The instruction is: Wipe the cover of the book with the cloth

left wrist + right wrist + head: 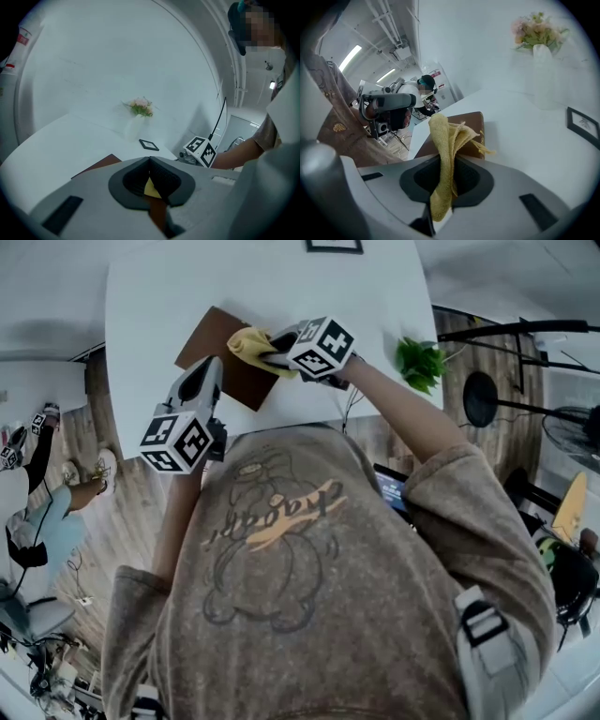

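A brown book lies at an angle on the white table. My right gripper is shut on a yellow cloth, which rests bunched on the book's right part. In the right gripper view the cloth stands up from between the jaws, with the book just beyond. My left gripper hovers over the book's near left edge, jaws shut tip to tip with nothing seen between them. In the left gripper view the book shows to the left of the shut tips.
A small black picture frame lies at the table's far edge. A white vase of flowers stands behind it. A green plant sits at the table's right corner. Black stands and a fan are on the right; a seated person is on the left.
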The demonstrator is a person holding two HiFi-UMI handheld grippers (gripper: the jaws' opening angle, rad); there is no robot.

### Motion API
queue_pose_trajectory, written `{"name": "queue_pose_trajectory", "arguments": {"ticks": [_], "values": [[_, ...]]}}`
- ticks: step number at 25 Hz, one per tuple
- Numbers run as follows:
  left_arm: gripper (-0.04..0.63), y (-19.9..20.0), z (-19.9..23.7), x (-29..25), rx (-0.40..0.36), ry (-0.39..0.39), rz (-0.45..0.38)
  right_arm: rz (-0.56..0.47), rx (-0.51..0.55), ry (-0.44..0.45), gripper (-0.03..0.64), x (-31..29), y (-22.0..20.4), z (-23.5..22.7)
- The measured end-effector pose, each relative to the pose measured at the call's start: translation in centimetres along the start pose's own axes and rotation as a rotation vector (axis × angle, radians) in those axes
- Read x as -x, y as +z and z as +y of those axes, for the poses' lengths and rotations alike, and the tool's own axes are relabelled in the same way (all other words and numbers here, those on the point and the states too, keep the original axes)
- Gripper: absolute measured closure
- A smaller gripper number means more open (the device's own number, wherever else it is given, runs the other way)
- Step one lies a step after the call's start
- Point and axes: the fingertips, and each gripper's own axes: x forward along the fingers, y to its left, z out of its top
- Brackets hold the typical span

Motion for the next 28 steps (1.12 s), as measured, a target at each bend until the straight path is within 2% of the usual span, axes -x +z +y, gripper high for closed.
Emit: {"name": "queue_pose_trajectory", "arguments": {"ticks": [8,12,15,20,28], "values": [[0.592,0.2,-1.4,-0.7,-0.013,-0.05,0.012,0.006,0.001,-0.065,0.555,2.0,-1.4,-0.8],[0.592,0.1,-2.1,-1.4,-0.019,-0.071,0.028,0.041,0.009,-0.145,0.555,4.7,-2.8,-2.5],[0.592,0.9,-2.6,-2.0,-0.042,-0.093,0.028,0.013,-0.014,-0.208,0.555,7.7,-2.4,-3.6],[0.592,3.1,-3.2,-3.1,-0.099,-0.138,0.01,-0.161,-0.112,-0.25,0.555,12.6,0.3,-3.5],[0.592,9.2,-4.6,-4.3,-0.175,-0.154,-0.075,-0.528,-0.164,-0.38,0.555,20.1,6.1,-2.1]]}}
